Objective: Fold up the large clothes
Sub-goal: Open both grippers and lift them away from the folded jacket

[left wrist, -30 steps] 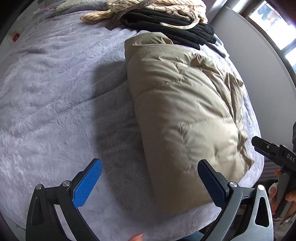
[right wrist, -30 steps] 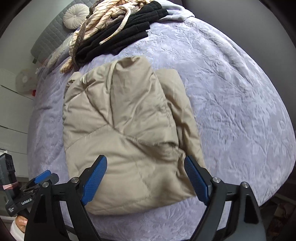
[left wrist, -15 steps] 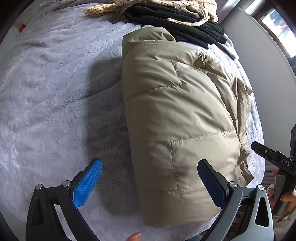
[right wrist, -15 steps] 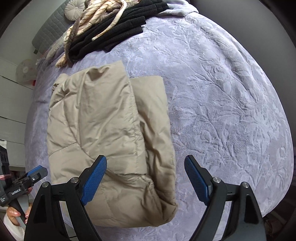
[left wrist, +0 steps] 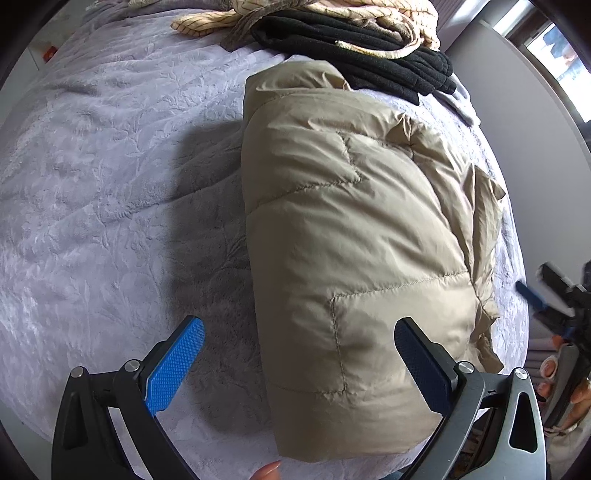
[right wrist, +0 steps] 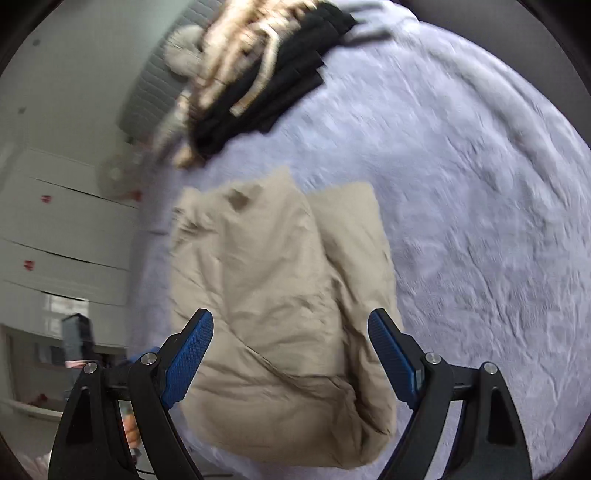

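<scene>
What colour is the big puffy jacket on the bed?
The puffy jacket is beige, a sandy tan all over. It shows best in the left wrist view.

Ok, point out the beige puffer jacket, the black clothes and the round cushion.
Beige puffer jacket (left wrist: 354, 229), left wrist view: middle of its quilted top.
Black clothes (left wrist: 369, 48), left wrist view: top fold of the stack.
Round cushion (right wrist: 183, 50), right wrist view: its blurred centre.

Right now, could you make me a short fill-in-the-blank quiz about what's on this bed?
1. The folded puffy jacket is ____ in colour.
2. It lies on a ____ bedspread.
3. Beyond it sits a pile of ____ clothes under a striped garment.
4. Both grippers' jaws are ____.

Missing words: beige; lavender; black; open
</scene>
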Tool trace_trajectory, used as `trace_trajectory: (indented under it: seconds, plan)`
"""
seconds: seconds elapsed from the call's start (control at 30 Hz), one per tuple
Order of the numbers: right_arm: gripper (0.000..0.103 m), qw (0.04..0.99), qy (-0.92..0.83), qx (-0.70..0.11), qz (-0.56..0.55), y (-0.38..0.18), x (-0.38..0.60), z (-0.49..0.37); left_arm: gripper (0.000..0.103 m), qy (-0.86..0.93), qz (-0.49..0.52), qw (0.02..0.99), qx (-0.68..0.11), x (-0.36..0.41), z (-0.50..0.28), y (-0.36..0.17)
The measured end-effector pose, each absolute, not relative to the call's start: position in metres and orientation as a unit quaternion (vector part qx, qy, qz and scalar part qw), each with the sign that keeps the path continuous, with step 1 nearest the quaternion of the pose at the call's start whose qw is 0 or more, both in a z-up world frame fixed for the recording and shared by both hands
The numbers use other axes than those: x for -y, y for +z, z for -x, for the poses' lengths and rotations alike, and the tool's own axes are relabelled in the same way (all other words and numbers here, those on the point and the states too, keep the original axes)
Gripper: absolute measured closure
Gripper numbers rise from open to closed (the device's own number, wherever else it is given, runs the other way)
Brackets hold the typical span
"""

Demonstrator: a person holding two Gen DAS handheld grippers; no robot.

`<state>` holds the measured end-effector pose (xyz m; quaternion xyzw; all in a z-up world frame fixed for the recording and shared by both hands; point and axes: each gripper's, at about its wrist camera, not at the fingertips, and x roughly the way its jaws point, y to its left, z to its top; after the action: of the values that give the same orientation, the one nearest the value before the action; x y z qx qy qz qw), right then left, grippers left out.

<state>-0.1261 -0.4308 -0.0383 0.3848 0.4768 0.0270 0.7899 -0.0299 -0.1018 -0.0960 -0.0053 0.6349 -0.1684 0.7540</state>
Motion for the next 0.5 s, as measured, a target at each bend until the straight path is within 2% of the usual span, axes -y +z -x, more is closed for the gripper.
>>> trace_trajectory:
  seconds: [0.1, 0.27, 0.5]
  plan:
    - [0.015, 0.849, 0.009, -0.433, -0.303, -0.008, 0.425, 0.126, 0.0, -0.167, 0.004, 0.756, -0.633, 0.102, 0.03, -0.095]
    - [0.015, 0.844, -0.032, -0.495, -0.206, -0.005, 0.416, 0.11, 0.0, -0.164, -0.004, 0.754, -0.637, 0.107, 0.029, -0.097]
    - [0.015, 0.792, -0.008, -0.549, -0.268, -0.039, 0.424, 0.113, 0.0, -0.169, -0.005, 0.755, -0.633, 0.113, 0.029, -0.095]
